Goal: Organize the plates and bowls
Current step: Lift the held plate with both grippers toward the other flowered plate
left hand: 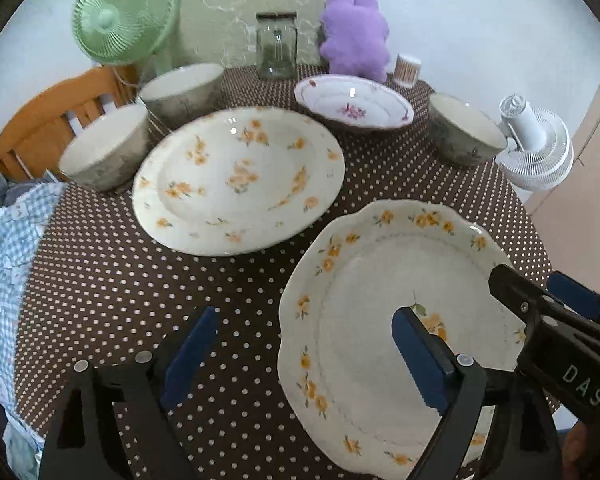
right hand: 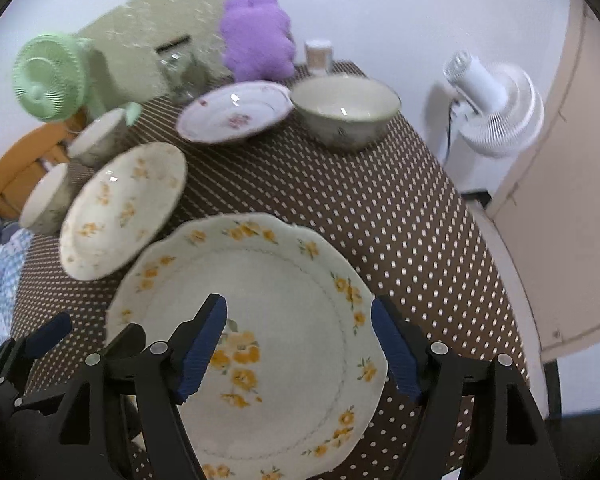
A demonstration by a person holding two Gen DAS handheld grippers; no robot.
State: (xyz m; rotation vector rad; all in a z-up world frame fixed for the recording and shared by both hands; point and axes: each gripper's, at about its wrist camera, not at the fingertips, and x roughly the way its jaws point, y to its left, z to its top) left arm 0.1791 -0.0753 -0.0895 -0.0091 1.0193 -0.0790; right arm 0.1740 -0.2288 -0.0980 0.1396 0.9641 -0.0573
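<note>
I read the task as barely begun. On the counter [left hand: 100,280] I count 3 plates and 3 bowls, all separate; nothing is stacked or grouped.

Current layout:
- The scalloped plate [left hand: 380,320] lies nearest me, flat and face up. It is roughly round, so it has no real long axis; the large flower spray inside it sits toward my side.
- The deep yellow-flowered plate [left hand: 236,180] lies just beyond it to the left, face up, near but apart from it.
- The pink-flowered plate [left hand: 352,106] sits at the far side, face up.
- 2 bowls [left hand: 104,152] [left hand: 180,90] stand upright along the left edge, close together. A third bowl [left hand: 466,130] stands upright at the far right, well apart from them.

Gripper status:
- The left gripper [left hand: 304,356] is spread wide. 1 finger hangs over the bare counter, the other over the scalloped plate; nothing is pinched.
- The right gripper [right hand: 300,350] is also spread, straddling the near part of the scalloped plate from above, pads not pressing on it.

Remaining, in my judgement: stack the 3 plates, nest the 3 bowls. The scalloped plate looks widest, so it suits the base of the stack.
</note>
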